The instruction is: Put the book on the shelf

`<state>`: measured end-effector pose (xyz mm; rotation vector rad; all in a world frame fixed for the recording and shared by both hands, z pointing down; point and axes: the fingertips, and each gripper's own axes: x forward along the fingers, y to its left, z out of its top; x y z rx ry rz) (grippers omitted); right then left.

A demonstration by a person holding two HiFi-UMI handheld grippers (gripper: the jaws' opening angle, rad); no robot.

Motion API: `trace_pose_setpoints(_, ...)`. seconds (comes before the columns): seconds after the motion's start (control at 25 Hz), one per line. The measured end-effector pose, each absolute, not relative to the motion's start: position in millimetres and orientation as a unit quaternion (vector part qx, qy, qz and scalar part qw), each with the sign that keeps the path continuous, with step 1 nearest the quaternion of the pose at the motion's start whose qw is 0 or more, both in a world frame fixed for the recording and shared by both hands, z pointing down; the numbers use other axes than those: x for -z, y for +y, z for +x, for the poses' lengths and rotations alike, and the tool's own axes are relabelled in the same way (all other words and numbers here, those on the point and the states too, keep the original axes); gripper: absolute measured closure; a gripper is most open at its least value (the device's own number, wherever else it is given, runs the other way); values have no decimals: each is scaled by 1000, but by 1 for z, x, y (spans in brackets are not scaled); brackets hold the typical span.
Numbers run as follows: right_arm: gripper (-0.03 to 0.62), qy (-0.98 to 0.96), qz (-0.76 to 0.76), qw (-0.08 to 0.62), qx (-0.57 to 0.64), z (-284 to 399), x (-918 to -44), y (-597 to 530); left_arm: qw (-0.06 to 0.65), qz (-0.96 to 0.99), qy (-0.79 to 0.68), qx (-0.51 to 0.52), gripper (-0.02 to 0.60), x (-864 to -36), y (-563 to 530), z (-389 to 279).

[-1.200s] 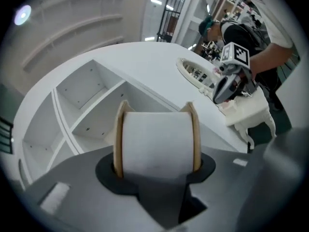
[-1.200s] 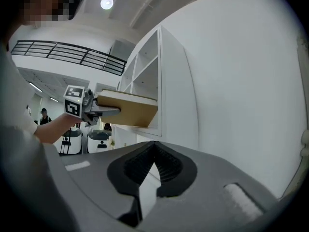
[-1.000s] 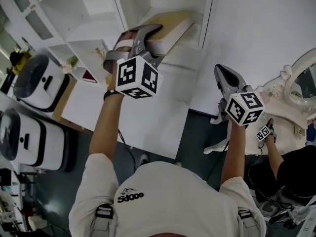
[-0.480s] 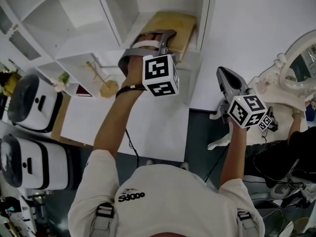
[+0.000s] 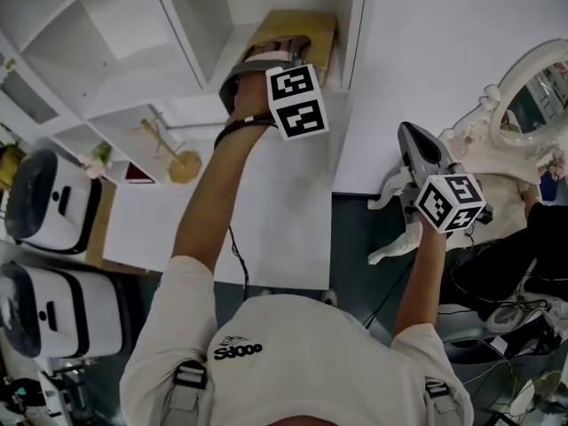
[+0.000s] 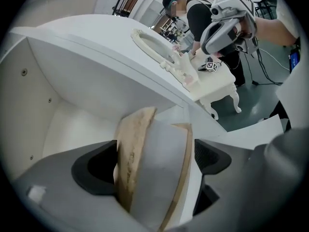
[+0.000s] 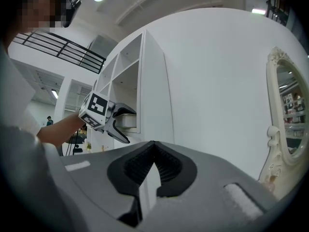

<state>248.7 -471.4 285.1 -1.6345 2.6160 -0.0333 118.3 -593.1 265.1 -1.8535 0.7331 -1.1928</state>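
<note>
The book [image 5: 306,27], tan-covered with pale pages, lies in a compartment of the white shelf unit [image 5: 191,34] at the top of the head view. My left gripper [image 5: 277,50] reaches into that compartment. In the left gripper view the book [image 6: 157,153] stands between the jaws, which are opening; a narrow gap shows beside the right pad [image 6: 208,158]. My right gripper [image 5: 415,145] hangs shut and empty in front of the white wall. Its jaws meet at the tips [image 7: 152,146]. From there the left gripper [image 7: 120,122] shows at the shelf.
A white vanity with an oval mirror [image 5: 524,82] stands at the right, and another person's arm [image 5: 532,264] is beside it. Two white machines [image 5: 53,207] sit at the left. A gold ornament [image 5: 182,165] rests on a lower shelf. Cables lie on the dark floor.
My left gripper has carried the book up and deeper into the shelf compartment. Its jaws have spread wider round the book. The right gripper has stayed about where it was.
</note>
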Motion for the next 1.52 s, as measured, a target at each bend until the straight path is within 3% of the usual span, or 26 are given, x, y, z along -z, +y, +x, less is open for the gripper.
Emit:
trace_pose_setpoints(0.12,592,845,-533,28,13,251,-287,-470,377,-746,278,474,18,-266,-598,123)
trace_pose_setpoints(0.32,592,845,-534,27,15,250,-287,-467,359,-753,279,475,11,-263,-604,131)
trace_pose_setpoints(0.72,592,847,-531,19,13,246,-284,-460,369,-790,275,406,22,-245,-587,136)
trace_pose_setpoints(0.88,592,848,-529,19,8,243,-278,-459,373,-800,293,368,59,-228,-565,122)
trace_pose_setpoints(1.08,592,852,-523,8,-8,227,-272,-456,349,-843,326,248,140,-204,-538,93)
trace_pose_setpoints(1.52,592,866,-496,-21,-57,176,-255,-449,119,-932,341,-16,433,-213,-490,-4)
